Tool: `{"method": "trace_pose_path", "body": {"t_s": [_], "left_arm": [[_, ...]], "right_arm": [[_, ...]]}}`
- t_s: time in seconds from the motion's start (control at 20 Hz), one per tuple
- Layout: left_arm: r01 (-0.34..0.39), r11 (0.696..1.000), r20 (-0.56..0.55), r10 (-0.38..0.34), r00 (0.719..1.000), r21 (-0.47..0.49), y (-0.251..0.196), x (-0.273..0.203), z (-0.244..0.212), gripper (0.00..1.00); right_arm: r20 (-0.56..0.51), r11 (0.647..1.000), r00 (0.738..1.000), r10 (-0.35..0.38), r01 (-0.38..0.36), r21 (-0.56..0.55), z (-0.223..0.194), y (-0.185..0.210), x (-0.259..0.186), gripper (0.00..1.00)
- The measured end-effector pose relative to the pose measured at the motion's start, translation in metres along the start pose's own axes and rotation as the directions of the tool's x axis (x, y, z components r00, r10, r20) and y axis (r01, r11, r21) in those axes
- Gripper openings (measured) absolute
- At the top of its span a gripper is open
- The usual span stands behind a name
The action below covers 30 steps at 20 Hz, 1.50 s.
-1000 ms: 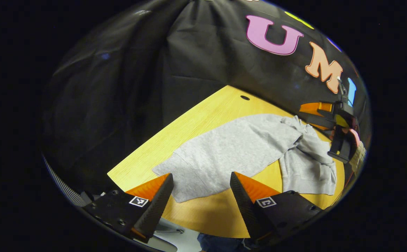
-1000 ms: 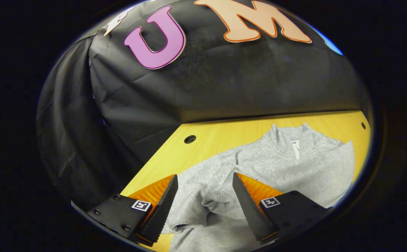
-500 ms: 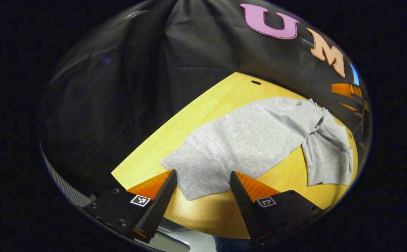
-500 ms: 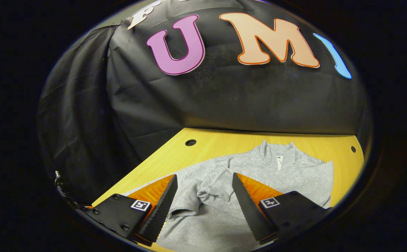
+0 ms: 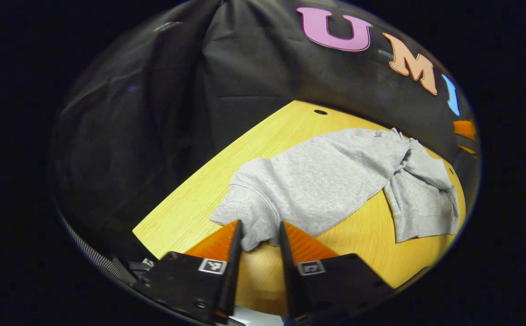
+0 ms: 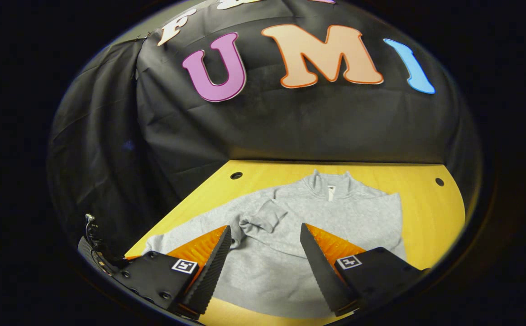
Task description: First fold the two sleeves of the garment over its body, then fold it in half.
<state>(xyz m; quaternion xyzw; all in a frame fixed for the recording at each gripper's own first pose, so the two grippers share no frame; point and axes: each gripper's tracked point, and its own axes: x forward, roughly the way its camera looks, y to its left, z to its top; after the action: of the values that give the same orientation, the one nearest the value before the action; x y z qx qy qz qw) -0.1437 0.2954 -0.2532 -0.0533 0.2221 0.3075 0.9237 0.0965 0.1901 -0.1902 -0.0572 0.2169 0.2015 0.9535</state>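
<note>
Grey fleece, soft and limp, is bunching between my left gripper (image 5: 258, 235) as I am pinching the sweatshirt's (image 5: 322, 181) sleeve cuff (image 5: 256, 224), while my right gripper (image 6: 263, 244) is hovering spread apart.

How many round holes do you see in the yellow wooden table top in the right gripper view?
2. One round hole is near the far left corner of the yellow wooden table top; the other hole is near the far right corner. The grey sweatshirt may hide more.

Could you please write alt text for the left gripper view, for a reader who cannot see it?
The left gripper has its two fingers closed on the cuff of a grey fleece sweatshirt's sleeve. The sweatshirt lies rumpled on a yellow wooden table.
</note>
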Motion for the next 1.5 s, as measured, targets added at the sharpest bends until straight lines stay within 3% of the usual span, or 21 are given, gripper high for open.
{"method": "trace_pose_path", "body": {"t_s": [0.05,0.1,0.15,0.35,0.6,0.7,0.85,1.05,1.25,1.5], "left_arm": [[-0.002,1.0,-0.006,0.002,1.0,0.007,-0.003,0.002,0.002,0.22],[-0.011,1.0,-0.01,0.011,1.0,0.021,-0.004,0.004,0.002,0.18],[-0.023,0.999,-0.015,0.024,1.0,0.041,-0.005,0.005,0.002,0.07],[-0.05,0.995,-0.03,0.052,0.998,0.084,-0.011,0.008,0.006,0.02],[0.006,1.0,-0.068,-0.005,0.998,0.017,-0.043,0.011,0.018,0.0],[0.051,0.999,-0.047,-0.05,0.998,0.007,-0.068,0.007,0.038,0.0],[0.177,0.983,0.021,-0.178,0.984,0.037,-0.126,-0.008,0.083,0.0],[0.334,0.932,0.089,-0.348,0.933,0.14,-0.218,-0.033,0.137,0.0],[0.492,0.848,0.143,-0.521,0.841,0.197,-0.321,-0.061,0.18,0.0],[0.606,0.75,0.16,-0.654,0.74,0.265,-0.43,-0.102,0.209,0.0]], "right_arm": [[-0.002,1.0,1.0,-0.011,0.011,0.006,-0.002,-0.007,-0.009,0.95],[-0.004,1.0,1.0,-0.023,0.023,0.013,-0.004,-0.014,-0.019,0.95],[-0.007,0.999,0.999,-0.034,0.034,0.022,-0.008,-0.021,-0.027,0.95],[-0.004,0.994,0.995,-0.095,0.095,0.046,-0.014,-0.056,-0.06,0.94],[0.013,0.981,0.986,-0.169,0.167,0.099,-0.015,-0.095,-0.091,0.94],[0.018,0.976,0.981,-0.192,0.189,0.112,-0.014,-0.108,-0.099,0.94],[0.019,0.969,0.977,-0.213,0.209,0.132,-0.015,-0.124,-0.109,0.94],[0.017,0.961,0.974,-0.225,0.219,0.172,-0.018,-0.141,-0.12,0.95],[0.022,0.952,0.969,-0.247,0.238,0.19,-0.018,-0.16,-0.131,0.95],[0.033,0.948,0.961,-0.275,0.265,0.176,-0.011,-0.186,-0.153,0.95]]}}
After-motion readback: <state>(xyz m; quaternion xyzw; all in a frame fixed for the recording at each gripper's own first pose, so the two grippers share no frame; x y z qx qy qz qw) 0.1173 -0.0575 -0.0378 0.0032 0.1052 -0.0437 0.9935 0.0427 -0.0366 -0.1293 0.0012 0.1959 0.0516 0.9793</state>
